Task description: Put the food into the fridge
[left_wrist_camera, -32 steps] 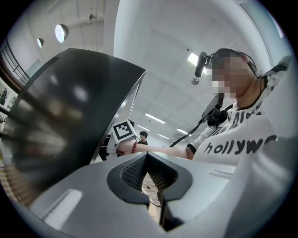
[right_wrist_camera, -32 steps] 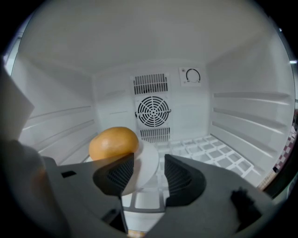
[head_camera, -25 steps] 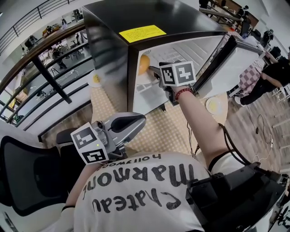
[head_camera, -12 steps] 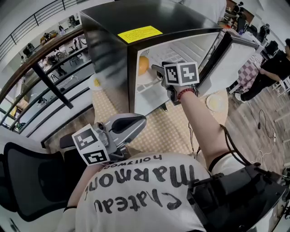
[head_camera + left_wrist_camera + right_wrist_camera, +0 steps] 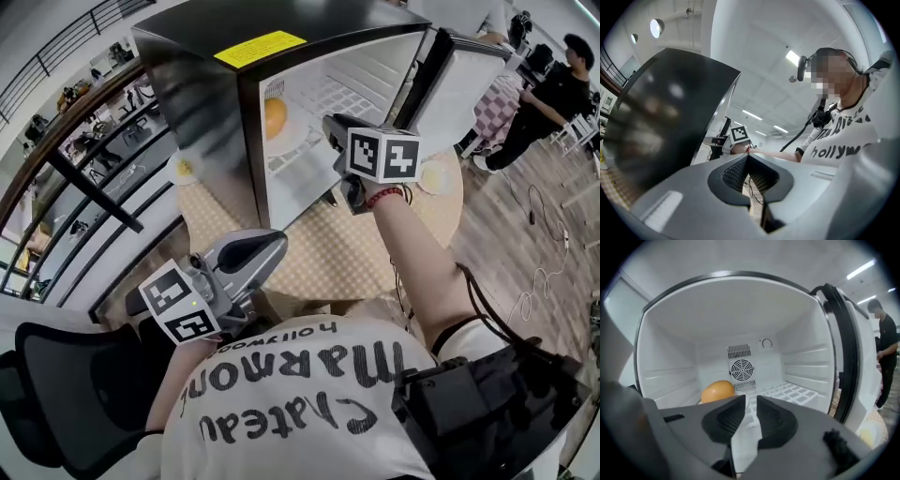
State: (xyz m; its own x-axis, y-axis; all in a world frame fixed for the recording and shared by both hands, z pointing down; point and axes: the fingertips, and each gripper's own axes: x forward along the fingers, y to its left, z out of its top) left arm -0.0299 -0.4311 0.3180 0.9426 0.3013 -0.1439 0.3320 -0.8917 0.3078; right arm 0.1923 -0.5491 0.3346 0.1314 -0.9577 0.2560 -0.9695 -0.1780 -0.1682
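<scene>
Fridge (image 5: 806, 357) ahead: right gripper (image 5: 750, 403) closing, nothing held.

Open indoor hall, seen from above. A wood-plank floor (image 5: 525, 225) at right is crossed by loose cables (image 5: 548, 272); a beige woven mat (image 5: 347, 258) lies at centre; a dark railing (image 5: 89, 183) runs along the left. A black office chair (image 5: 56, 403) stands at lower left. The white ceiling (image 5: 754, 51) carries a round lamp (image 5: 656, 27) and strip lights (image 5: 793, 57).

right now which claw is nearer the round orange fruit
Right. The right claw, closing empty, sits at the black fridge's open front, just short of the round orange fruit; the left claw is outside, by the person's chest.
</scene>
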